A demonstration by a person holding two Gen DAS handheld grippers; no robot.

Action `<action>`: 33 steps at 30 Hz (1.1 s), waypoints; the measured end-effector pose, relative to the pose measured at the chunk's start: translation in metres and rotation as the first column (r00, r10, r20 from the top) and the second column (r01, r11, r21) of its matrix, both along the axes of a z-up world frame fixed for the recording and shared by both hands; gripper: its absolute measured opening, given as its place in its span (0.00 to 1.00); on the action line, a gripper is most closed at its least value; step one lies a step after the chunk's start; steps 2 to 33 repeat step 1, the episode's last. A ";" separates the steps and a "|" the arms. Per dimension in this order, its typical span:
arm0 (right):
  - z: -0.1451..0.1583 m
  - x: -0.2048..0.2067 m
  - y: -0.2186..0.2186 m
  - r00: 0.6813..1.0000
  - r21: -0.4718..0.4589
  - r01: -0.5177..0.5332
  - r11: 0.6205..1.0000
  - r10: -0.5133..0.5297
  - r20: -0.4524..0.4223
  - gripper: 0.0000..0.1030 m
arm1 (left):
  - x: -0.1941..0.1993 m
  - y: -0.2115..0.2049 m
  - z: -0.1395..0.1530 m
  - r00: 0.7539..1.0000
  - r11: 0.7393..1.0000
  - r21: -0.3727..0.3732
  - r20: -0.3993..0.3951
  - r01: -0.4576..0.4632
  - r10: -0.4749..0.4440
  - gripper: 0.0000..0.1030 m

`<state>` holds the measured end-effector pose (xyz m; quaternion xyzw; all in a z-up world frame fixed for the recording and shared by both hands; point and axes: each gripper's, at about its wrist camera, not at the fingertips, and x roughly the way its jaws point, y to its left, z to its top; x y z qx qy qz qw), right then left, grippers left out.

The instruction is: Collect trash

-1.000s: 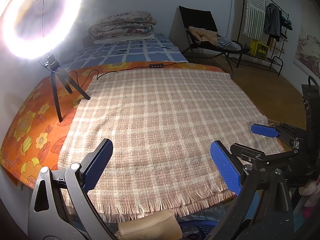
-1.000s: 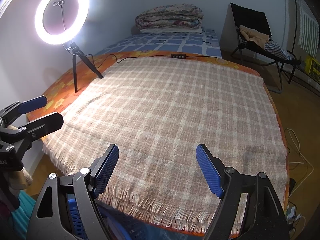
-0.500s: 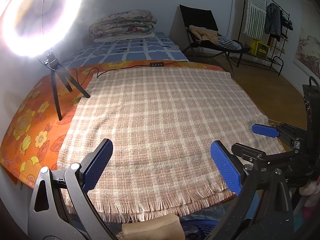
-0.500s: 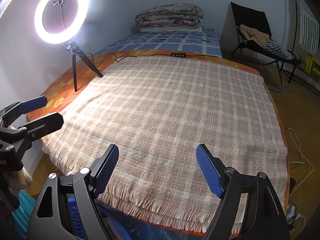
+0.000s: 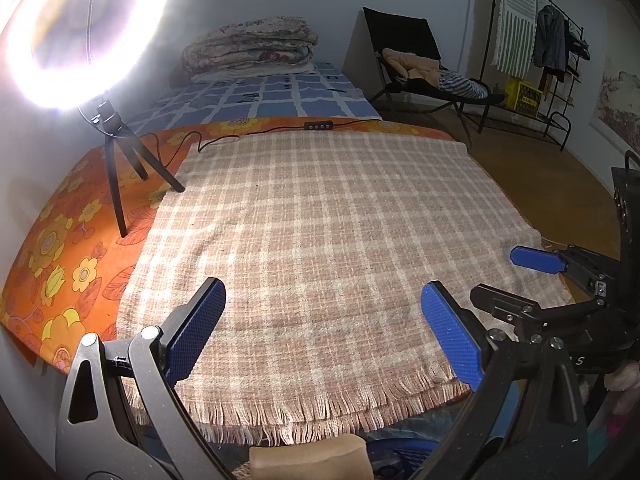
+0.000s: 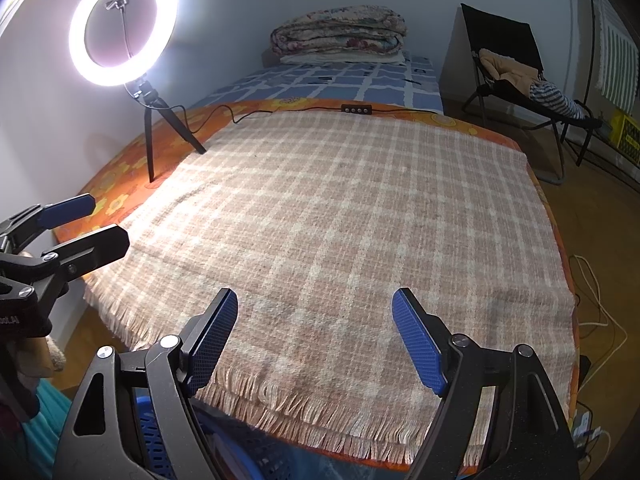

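Currently both the left gripper (image 5: pixel 322 330) and the right gripper (image 6: pixel 314 338) are hovering with fingers spread wide, grasping nothing, low in each frame above the plaid blanket (image 6: pixel 340 216); no trash is showing on the bed (image 5: pixel 60 248).

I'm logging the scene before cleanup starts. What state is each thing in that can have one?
Left claw: open, empty.
Right claw: open, empty.
Ring light: switched on, standing on its tripod.
Plaid blanket: spread flat, nothing lying on it.
Quilt: folded, stacked at the far end.
Folding chair: unfolded, clothes piled on it.
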<state>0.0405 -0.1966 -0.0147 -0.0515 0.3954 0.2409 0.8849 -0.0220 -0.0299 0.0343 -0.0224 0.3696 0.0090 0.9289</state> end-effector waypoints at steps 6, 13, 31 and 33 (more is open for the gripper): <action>0.000 0.000 0.000 1.000 -0.001 0.000 1.000 0.000 0.001 0.77 | 0.001 0.000 0.000 1.000 1.000 -0.001 -0.003 -0.002 0.002 0.97; 0.000 0.000 0.000 1.000 -0.001 0.000 1.000 0.000 0.001 0.77 | 0.001 0.000 0.000 1.000 1.000 -0.001 -0.003 -0.002 0.002 0.97; 0.000 0.000 0.000 1.000 -0.001 0.000 1.000 0.000 0.001 0.77 | 0.001 0.000 0.000 1.000 1.000 -0.001 -0.003 -0.002 0.002 0.97; 0.000 0.000 0.000 1.000 -0.001 0.000 1.000 0.000 0.001 0.77 | 0.001 0.000 0.000 1.000 1.000 -0.001 -0.003 -0.002 0.002 0.97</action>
